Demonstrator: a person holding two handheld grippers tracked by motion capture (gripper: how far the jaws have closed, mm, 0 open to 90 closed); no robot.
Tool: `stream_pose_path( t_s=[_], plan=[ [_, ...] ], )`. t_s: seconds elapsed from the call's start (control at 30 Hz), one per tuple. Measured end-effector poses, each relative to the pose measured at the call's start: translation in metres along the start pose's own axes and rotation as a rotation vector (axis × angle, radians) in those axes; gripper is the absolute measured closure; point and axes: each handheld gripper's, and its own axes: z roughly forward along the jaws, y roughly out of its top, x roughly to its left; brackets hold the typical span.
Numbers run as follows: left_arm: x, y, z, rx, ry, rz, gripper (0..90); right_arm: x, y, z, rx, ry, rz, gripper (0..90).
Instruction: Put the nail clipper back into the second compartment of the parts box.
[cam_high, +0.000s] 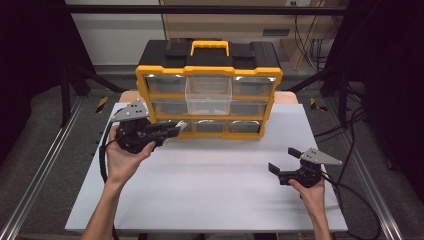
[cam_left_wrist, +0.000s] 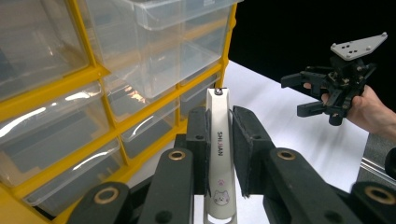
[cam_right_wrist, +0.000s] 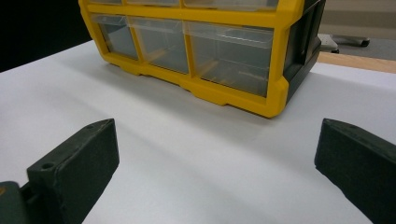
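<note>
A white nail clipper (cam_left_wrist: 219, 154) is clamped lengthwise between the left gripper's (cam_left_wrist: 219, 140) jaws, held just in front of the yellow drawer organizer's (cam_high: 207, 95) bottom-left drawer. One middle drawer (cam_high: 208, 95) stands pulled out. The right gripper (cam_high: 284, 160) hovers wide apart, empty, over the white table (cam_high: 215, 185).

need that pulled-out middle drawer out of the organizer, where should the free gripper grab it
Grip the open drawer by its protruding front wall, coming from the front. It juts from the organizer, exposing its rim. Right gripper is open; the left holds a nail clipper.
</note>
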Motion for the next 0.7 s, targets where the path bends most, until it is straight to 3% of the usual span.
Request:
stream_pose_path(
  t_s=[0.7],
  plan=[
    [0.001, 0.036, -0.009, -0.035, 0.013, 0.01, 77.1, 0.0, 0.0, 0.0, -0.003, 0.001, 0.001, 0.5]
  ],
)
